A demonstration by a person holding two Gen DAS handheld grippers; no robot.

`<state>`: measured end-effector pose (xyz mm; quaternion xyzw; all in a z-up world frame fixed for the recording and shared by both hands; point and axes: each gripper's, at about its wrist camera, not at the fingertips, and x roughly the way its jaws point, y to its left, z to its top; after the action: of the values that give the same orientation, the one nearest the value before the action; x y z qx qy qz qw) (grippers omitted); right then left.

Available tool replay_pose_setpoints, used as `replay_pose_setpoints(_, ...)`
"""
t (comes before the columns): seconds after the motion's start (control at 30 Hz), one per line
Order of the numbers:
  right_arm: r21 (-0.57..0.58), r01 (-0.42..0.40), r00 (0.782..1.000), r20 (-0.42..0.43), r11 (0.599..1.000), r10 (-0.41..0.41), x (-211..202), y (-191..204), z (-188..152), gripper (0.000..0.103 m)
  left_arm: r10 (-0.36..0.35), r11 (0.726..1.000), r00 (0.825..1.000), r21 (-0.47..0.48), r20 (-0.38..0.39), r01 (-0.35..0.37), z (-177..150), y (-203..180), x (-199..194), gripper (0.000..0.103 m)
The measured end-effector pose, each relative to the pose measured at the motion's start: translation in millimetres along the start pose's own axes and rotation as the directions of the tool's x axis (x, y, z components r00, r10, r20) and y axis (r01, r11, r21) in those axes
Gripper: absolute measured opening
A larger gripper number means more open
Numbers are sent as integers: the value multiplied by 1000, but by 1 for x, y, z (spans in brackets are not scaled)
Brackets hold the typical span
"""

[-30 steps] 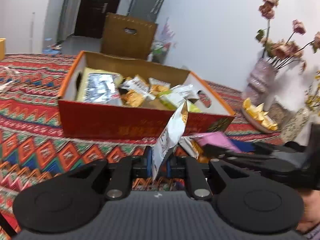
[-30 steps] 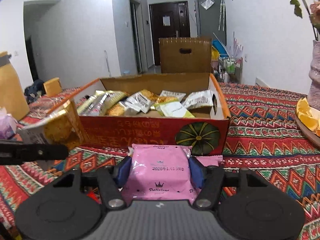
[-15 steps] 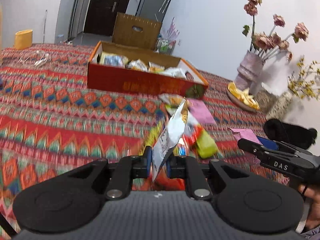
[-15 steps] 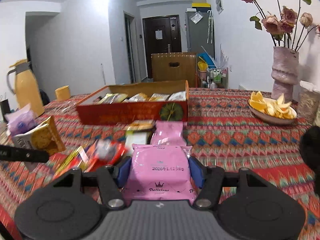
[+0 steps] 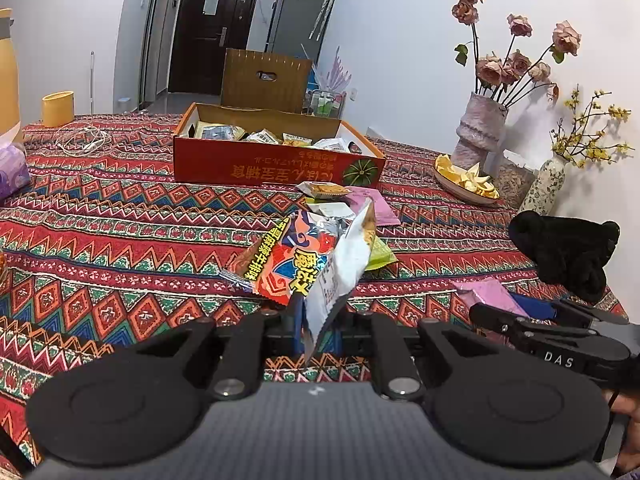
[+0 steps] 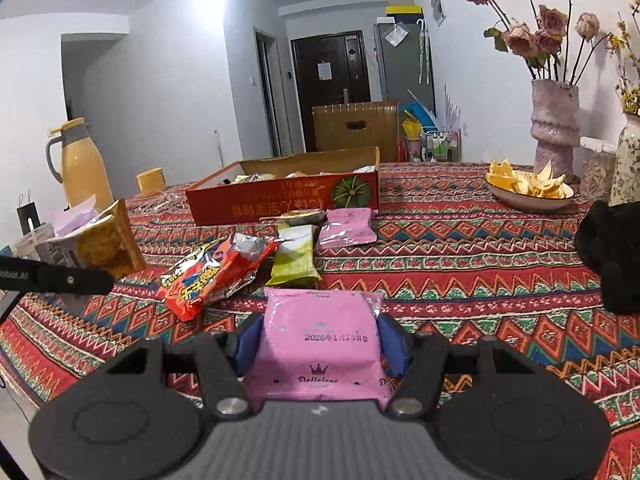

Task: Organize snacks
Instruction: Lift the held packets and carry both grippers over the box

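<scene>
Both grippers were loaded and well back from the box (image 5: 276, 164), so the step in hand looked like carrying two snacks rather than picking any up. The left gripper (image 5: 318, 322) was pinched tight on the edge of a silver cracker packet (image 5: 340, 268), which stood upright between its fingers; the same packet showed at the left edge of the right wrist view (image 6: 106, 240). The right gripper (image 6: 320, 340) was clamped across a wide pink packet (image 6: 318, 344), its blue pads pressing on both sides. The box sat at the far side of the patterned tablecloth (image 5: 100, 240), already partly filled with packets. Between it and the grippers lay loose snacks: a red noodle bag (image 6: 212, 272), a green packet (image 6: 294, 258), another pink packet (image 6: 346, 226) and a small one just in front of the box. The next move probably called for bringing each held packet over the box's open top, lowering it clear of the near wall, and releasing only once it sat inside.
</scene>
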<state>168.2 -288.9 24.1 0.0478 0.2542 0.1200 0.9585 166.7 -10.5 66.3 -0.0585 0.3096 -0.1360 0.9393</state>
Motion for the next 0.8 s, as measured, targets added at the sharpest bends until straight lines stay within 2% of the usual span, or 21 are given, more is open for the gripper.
replay_pose_setpoints(0.3,16,12,1000,-15,1000,-11,7,-4,-1,61,-3,1000,1000,-2,-15,3,5,6,13,14)
replay_pose_setpoints(0.43,16,6,1000,-17,1000,-5,18,-10,11,61,-4,1000,1000,13,-12,4,20,10,28,14)
replay_pose_setpoints(0.6,-44,10,1000,21,999,-9,41,-17,46,61,0,997,999,78,47,-3,60,12,52,14)
replay_pose_setpoints(0.8,-162,-34,994,96,986,50,82,-17,117,61,-15,991,992,134,124,-2,131,21,96,14)
